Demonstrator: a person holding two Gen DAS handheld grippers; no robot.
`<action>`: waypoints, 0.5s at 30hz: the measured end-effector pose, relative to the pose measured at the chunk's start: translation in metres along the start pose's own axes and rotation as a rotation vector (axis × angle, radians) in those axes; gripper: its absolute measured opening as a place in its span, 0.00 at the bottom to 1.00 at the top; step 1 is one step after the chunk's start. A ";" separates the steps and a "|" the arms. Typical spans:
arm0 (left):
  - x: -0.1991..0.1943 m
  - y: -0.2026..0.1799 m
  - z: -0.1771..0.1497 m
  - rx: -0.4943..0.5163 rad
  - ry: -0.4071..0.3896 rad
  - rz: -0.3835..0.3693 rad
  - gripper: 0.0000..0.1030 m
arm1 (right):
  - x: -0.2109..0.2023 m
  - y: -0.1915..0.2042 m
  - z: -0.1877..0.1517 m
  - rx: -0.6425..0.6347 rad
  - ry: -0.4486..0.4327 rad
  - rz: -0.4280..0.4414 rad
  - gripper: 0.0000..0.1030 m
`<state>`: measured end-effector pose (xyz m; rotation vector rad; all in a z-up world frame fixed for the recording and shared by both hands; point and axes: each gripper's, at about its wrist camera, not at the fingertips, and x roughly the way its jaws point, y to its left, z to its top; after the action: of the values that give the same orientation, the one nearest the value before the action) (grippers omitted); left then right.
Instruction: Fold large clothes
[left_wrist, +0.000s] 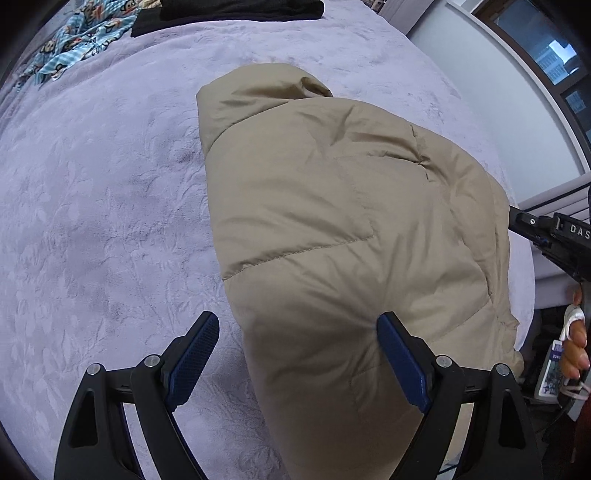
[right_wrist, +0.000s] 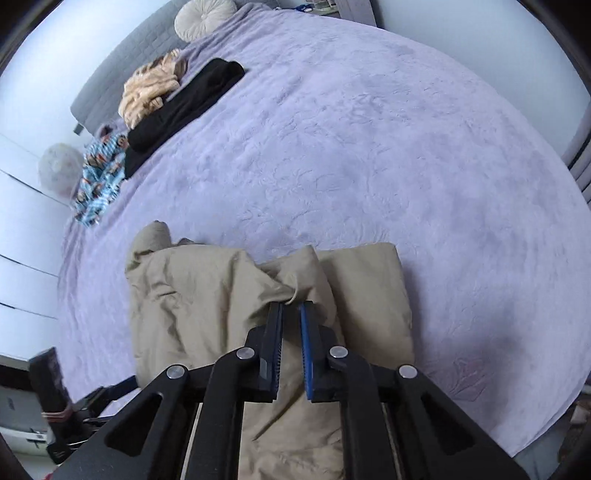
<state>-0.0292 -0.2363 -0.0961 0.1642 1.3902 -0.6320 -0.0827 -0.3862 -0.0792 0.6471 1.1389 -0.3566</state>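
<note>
A tan padded jacket (left_wrist: 351, 221) lies partly folded on the lilac bed cover (left_wrist: 92, 221). My left gripper (left_wrist: 297, 325) is open and hovers over the jacket's near edge, one finger over the cover, the other over the jacket. In the right wrist view the jacket (right_wrist: 192, 295) lies bunched at the bed's near side. My right gripper (right_wrist: 291, 304) is shut on a fold of the jacket's fabric and holds it gathered up. The right gripper's body also shows at the right edge of the left wrist view (left_wrist: 554, 236).
Black folded clothes (right_wrist: 184, 103), a beige fluffy garment (right_wrist: 151, 88) and a blue patterned cloth (right_wrist: 99, 173) lie at the bed's far side. A round cushion (right_wrist: 203, 18) sits by the headboard. A window (left_wrist: 546, 55) and wall border the bed.
</note>
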 end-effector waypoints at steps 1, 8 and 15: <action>-0.001 -0.002 0.001 -0.004 0.000 0.006 0.86 | 0.004 -0.003 0.002 0.013 0.013 0.007 0.10; 0.004 0.006 0.002 -0.086 0.020 -0.009 0.86 | 0.028 -0.056 0.013 0.186 0.176 0.300 0.18; 0.014 -0.013 0.012 -0.069 0.051 -0.023 0.86 | 0.064 -0.073 0.016 0.258 0.281 0.493 0.51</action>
<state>-0.0252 -0.2572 -0.1040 0.1106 1.4631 -0.6015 -0.0880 -0.4488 -0.1546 1.2040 1.1615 0.0138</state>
